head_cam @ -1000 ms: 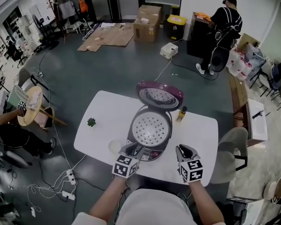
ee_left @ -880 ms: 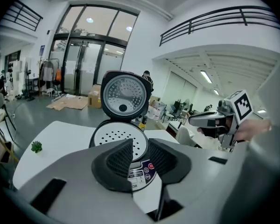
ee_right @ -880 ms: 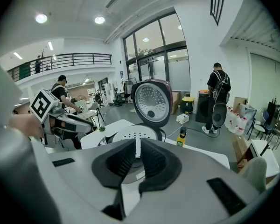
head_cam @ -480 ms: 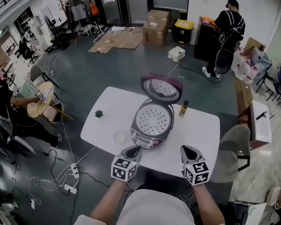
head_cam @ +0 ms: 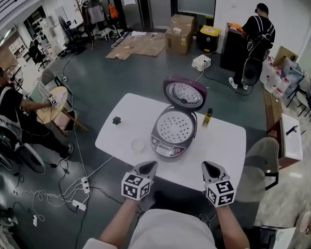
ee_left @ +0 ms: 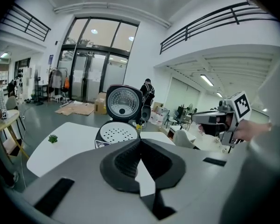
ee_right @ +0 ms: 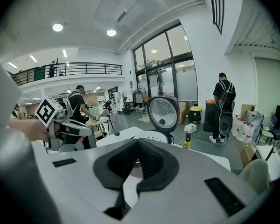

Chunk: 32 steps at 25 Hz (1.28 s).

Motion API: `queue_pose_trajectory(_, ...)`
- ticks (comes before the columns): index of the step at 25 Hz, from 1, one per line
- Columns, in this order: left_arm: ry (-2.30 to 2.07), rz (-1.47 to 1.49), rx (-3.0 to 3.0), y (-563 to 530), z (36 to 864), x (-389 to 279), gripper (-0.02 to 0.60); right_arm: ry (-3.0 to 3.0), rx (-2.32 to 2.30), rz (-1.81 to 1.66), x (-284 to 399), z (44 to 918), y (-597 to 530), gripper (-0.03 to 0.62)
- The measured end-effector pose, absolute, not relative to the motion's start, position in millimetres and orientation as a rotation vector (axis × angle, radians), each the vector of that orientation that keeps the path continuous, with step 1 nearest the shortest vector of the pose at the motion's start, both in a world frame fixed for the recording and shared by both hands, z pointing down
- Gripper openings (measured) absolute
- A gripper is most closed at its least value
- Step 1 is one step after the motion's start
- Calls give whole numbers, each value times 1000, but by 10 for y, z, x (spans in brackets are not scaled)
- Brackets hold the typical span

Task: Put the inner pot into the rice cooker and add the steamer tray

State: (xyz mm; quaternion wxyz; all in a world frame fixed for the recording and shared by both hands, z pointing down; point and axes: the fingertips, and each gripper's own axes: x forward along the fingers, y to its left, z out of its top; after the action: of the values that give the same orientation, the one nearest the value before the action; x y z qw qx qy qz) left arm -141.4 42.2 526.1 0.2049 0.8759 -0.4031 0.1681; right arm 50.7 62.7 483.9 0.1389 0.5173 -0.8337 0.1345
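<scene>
One dish (head_cam: 138,146) beside cooker (head_cam: 166,149), head view

The left hand-held gripper (head_cam: 149,164), grey with black pads and a cube of square markers (head_cam: 135,185) at its rear, is held low in front of the person's torso and tipped a little downward. Its jaws have just closed together, with nothing between them. The right hand-held gripper (head_cam: 206,164), of the same build, is alongside and well apart from it, with its jaws also together and empty. The left forearm (head_cam: 114,227) and right forearm (head_cam: 232,231) reach forward, roughly parallel.
</scene>
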Motion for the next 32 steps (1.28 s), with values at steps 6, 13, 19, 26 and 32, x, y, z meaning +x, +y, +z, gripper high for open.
queue_pose_trajectory(6, -1088, 440, 2515, 453, 5027, -1583, 14, -2416, 1541, 370, 350, 4682, 682, 12)
queue_pose_trajectory(13, -1042, 392, 2564, 351, 4870, -1884, 14, -2395, 1664, 400, 107, 4583, 664, 11)
queue_pose_trajectory(19, -992, 353, 2591, 326, 4803, -2081, 14, -2380, 1682, 389, -16, 4583, 762, 11)
queue_pose_trajectory(26, -984, 365, 2580, 286, 4869, -2146, 14, -2371, 1713, 397, -6, 4567, 709, 11)
queue_pose_trajectory(32, -995, 362, 2562, 259, 4892, -2163, 14, -2383, 1694, 375, -24, 4520, 652, 11)
